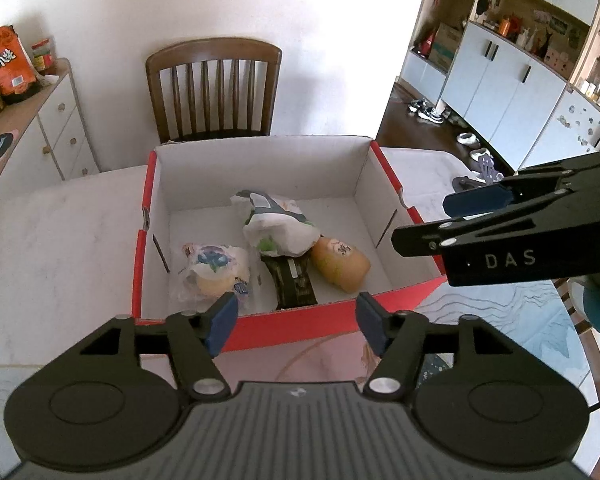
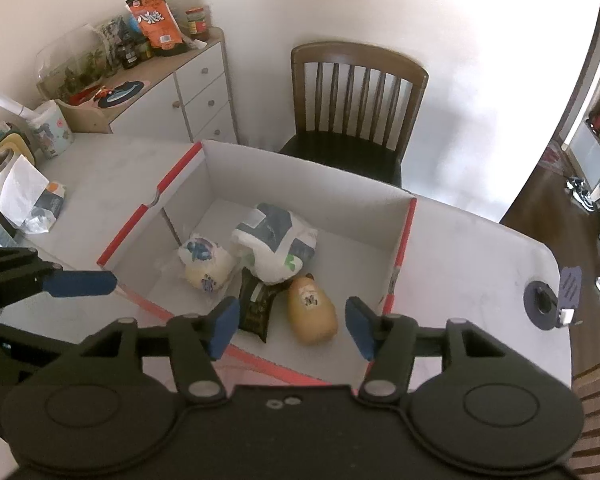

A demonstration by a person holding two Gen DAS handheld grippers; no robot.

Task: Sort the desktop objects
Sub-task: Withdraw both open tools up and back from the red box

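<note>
1. A white table (image 1: 60, 232) is seen carrying the open box, which is taken as the landmark here.
2. A wooden chair (image 1: 214, 88) is set just behind the box's far wall, and a white drawer cabinet (image 2: 204, 100) is seen behind and to the left of the box.
3. The box (image 1: 260, 326) is red outside and white inside, with no lid on it; all four sorted items are lying on its floor.
4. The left gripper (image 1: 296, 322) is held over the box's near wall, with its blue pads parted and nothing between them.
5. The right gripper (image 2: 292, 326) is held above the box's near right corner, its jaws likewise parted and empty; the letters "DAS" are read on its side in the left wrist view.
6. A white packet with dark blue and green print (image 1: 278, 222) is found in the middle of the box, leaning over a dark packet.
7. A clear bag printed with blueberries (image 1: 214, 272) is lying in the box's near left part; its writing cannot be read.
8. A tan bun in a clear wrapper (image 1: 340, 264) is lying in the box's near right part, with a small dark label that is illegible.
9. The dark packet (image 1: 292, 284) is lying between the bag and the bun, against the box's near wall.
10. An orange snack bag (image 2: 154, 24) with white Chinese lettering is stood on the cabinet, well behind the box.
</note>
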